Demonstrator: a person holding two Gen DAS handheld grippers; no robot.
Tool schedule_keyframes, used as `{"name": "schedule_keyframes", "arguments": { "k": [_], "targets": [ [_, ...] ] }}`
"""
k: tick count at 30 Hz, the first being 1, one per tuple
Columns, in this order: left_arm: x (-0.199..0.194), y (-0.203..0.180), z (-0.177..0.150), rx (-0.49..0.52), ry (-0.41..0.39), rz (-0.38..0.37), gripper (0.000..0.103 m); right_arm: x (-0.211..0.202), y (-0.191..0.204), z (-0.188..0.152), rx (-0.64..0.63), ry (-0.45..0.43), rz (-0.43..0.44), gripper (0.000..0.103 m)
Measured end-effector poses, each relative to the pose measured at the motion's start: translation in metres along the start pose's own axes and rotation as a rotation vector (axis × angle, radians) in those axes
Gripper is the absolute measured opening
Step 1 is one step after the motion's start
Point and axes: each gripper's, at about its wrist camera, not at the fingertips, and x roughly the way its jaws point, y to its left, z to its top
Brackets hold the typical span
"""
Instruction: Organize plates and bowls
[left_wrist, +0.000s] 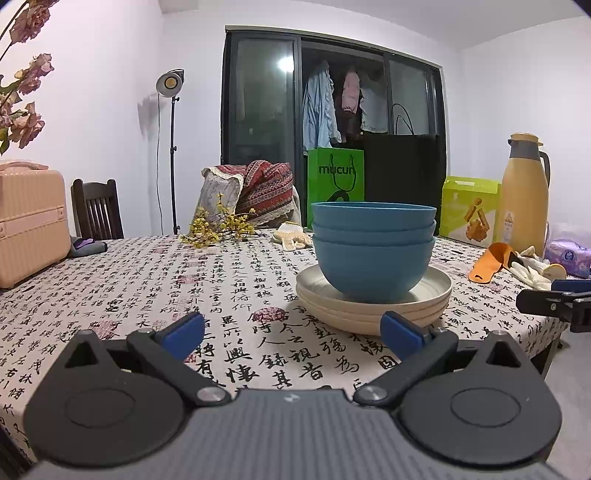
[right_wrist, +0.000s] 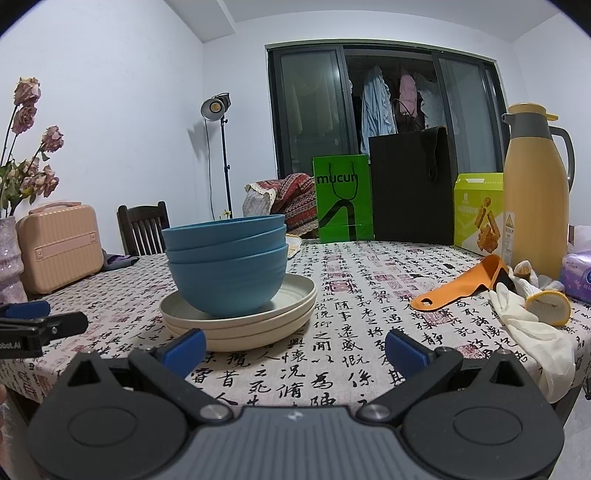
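While both tools sat low at the bottom edge of their frames, the work lay ahead of them on the table (left_wrist: 155, 280). Three blue bowls (left_wrist: 373, 254) were nested and stood upright on three stacked cream plates (left_wrist: 373, 306), right of centre in the left wrist view and left of centre in the right wrist view. This order, wide flat pieces below and deep pieces above, appeared chosen for a stable stack with a small footprint.

The left gripper (left_wrist: 291, 334) had its fingers spread wide and held nothing; one blue pad overlapped the plate rim in the frame, but contact could not be confirmed. The right gripper (right_wrist: 293, 345) was likewise spread and empty, just short of the plates.

The task appeared complete or nearly so. The orange scoop (right_wrist: 465, 286) and white gloves (right_wrist: 532, 328) lay apart at the right of the frame.
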Motion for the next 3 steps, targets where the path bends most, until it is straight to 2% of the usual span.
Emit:
{"name": "schedule_keyframes", "arguments": {
  "k": [3],
  "targets": [
    [-0.0014,-0.0004,0.0004,-0.001,-0.006,-0.006,0.103,0.0009,-0.0009,-0.0002,0.001,0.000,0.002,0.103]
  ]
}}
